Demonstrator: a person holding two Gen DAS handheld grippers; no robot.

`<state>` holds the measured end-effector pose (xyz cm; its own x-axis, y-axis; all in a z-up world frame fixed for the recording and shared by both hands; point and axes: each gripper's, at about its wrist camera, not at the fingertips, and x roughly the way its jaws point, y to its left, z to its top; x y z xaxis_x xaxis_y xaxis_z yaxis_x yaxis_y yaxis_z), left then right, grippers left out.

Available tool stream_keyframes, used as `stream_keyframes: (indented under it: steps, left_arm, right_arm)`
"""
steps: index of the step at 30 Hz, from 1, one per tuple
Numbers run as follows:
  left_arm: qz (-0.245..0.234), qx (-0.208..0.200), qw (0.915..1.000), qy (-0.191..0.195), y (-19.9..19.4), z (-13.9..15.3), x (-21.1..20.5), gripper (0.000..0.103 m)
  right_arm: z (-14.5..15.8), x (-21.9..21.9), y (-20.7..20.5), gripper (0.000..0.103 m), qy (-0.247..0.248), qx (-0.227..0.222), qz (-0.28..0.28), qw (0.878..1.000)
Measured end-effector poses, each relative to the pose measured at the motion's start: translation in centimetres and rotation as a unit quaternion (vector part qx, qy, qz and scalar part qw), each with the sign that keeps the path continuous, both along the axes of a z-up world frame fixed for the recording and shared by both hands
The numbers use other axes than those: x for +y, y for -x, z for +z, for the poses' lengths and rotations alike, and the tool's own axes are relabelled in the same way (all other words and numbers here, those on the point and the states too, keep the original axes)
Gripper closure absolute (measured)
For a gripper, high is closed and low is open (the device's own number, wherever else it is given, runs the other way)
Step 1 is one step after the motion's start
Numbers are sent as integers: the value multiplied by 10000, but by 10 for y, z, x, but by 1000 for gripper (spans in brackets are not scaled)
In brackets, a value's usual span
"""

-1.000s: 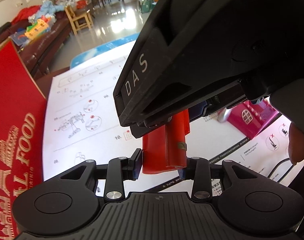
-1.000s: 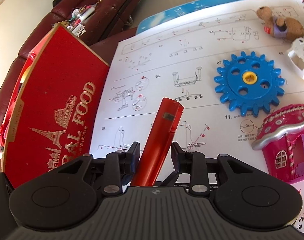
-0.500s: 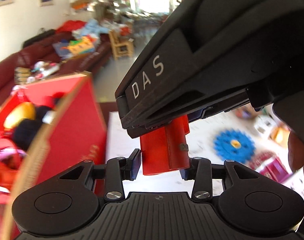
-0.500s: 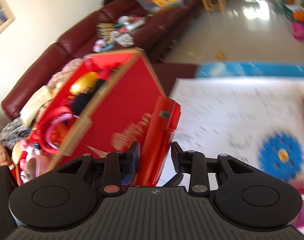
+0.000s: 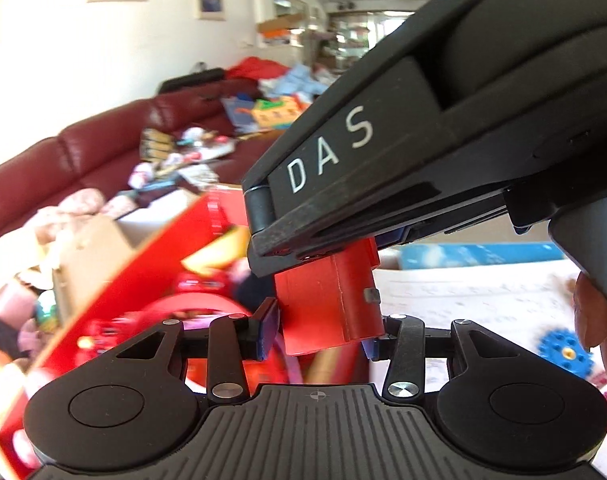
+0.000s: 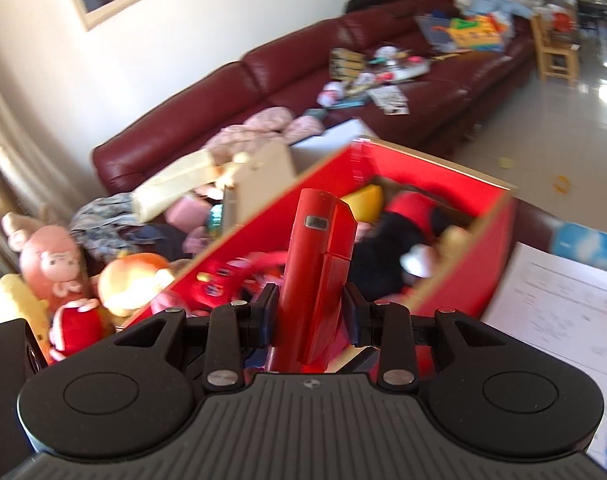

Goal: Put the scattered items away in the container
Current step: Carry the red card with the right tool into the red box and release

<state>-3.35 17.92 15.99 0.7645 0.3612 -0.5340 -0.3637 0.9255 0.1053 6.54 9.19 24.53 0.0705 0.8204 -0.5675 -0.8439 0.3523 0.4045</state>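
Note:
A long red plastic toy part (image 6: pixel 317 268) is held by both grippers. My right gripper (image 6: pixel 309 314) is shut on its lower end. My left gripper (image 5: pixel 323 330) is shut on the same red part (image 5: pixel 327 308), right under the body of the right gripper (image 5: pixel 443 120), which fills the upper right of the left wrist view. The red cardboard box (image 6: pixel 491 256), open at the top and holding several toys, lies just ahead of and below the part; it also shows in the left wrist view (image 5: pixel 115 292).
A dark red sofa (image 6: pixel 263 80) strewn with toys and papers stands behind the box. Plush toys (image 6: pixel 55 264) lie left of the box. The white instruction sheet (image 6: pixel 563 292) covers the table at right, with a blue gear (image 5: pixel 563 350) on it.
Both grippers have lifted the red part off the sheet and swung it left and up, from beside the box's outer wall to above its open top.

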Motion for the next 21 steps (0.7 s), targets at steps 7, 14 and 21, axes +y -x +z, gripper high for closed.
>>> stream_keyframes:
  steps: [7, 14, 21]
  left_arm:
    - [459, 75, 9989, 58, 16, 1, 21, 54]
    - [1000, 188, 9935, 504, 29, -11, 26, 6]
    - [1129, 140, 9909, 713, 29, -9, 44, 3]
  right_arm:
    - [0, 41, 17, 64, 42, 102, 515, 9986]
    - [-24, 59, 17, 24, 290, 24, 484, 9984]
    - [-33, 38, -1, 21, 336, 199, 121, 9992]
